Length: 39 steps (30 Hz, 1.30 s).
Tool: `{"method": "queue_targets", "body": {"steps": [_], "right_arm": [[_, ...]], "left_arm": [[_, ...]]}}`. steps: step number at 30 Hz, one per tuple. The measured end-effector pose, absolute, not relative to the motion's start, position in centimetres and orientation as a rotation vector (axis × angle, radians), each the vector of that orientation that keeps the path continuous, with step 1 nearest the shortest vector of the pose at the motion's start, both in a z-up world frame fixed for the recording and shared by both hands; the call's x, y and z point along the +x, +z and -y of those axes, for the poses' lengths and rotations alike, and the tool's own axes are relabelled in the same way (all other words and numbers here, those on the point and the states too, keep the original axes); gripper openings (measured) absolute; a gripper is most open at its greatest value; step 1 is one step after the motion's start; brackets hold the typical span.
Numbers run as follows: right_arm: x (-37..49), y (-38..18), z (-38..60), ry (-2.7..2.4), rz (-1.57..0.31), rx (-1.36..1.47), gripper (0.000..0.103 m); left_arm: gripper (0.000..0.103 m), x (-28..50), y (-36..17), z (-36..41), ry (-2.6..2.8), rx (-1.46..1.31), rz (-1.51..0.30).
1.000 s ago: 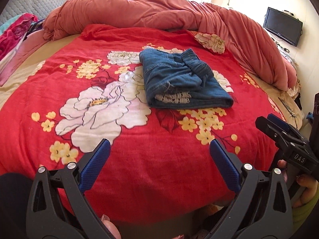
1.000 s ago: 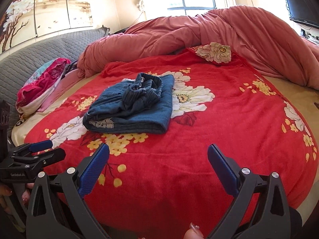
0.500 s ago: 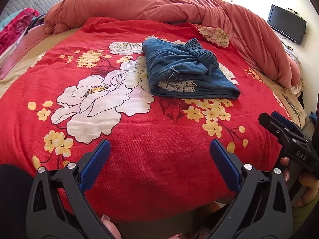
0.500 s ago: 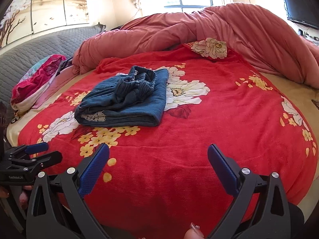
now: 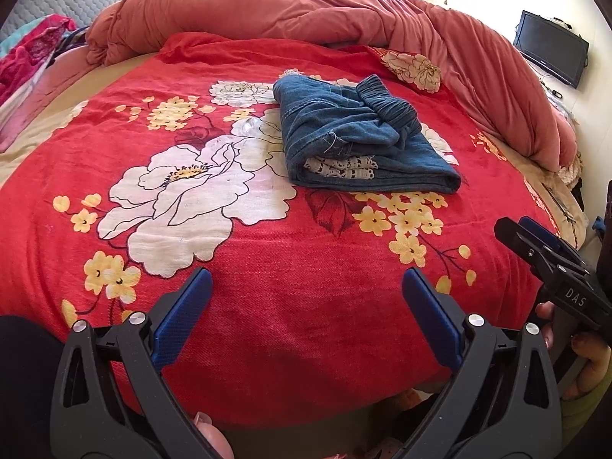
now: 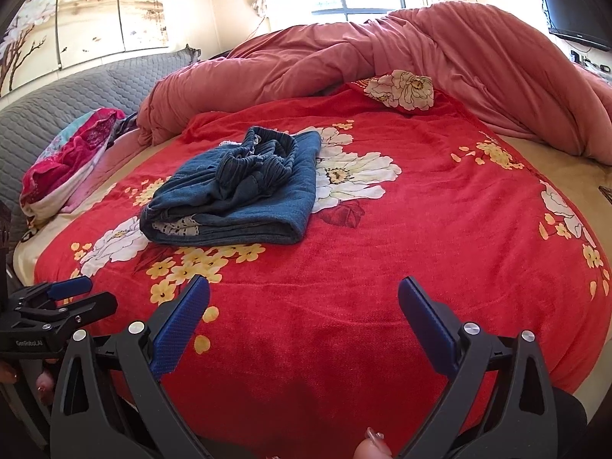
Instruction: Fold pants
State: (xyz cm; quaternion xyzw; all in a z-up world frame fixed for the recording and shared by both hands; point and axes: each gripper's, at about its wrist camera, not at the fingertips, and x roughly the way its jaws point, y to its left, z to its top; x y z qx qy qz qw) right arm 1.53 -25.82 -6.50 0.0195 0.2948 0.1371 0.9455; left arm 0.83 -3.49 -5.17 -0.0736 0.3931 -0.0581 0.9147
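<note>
Red floral blanket (image 5: 267, 306), folded pants (image 5: 355, 141), left gripper (image 5: 306, 290) and right gripper (image 6: 304, 298) spread, level, empty.

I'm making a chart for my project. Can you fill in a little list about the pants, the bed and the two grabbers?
pants: blue denim pants, folded in a bundle, white lace trim showing at the near edge
resting on: red flowered blanket
behind: pink quilt, bunched up
left gripper: open, holding nothing, apart from the pants
right gripper: open, holding nothing, apart from the pants
on the wall: dark TV
</note>
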Motion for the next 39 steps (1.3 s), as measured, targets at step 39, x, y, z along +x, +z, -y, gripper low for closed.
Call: {"method": "queue_targets", "body": {"steps": [39], "right_arm": [[1.68,-6.61,25.99,0.277,-0.609,0.031,0.098]], "left_arm": [[0.093,0.81,-5.15,3.47,-0.109,-0.148,-0.819]]}}
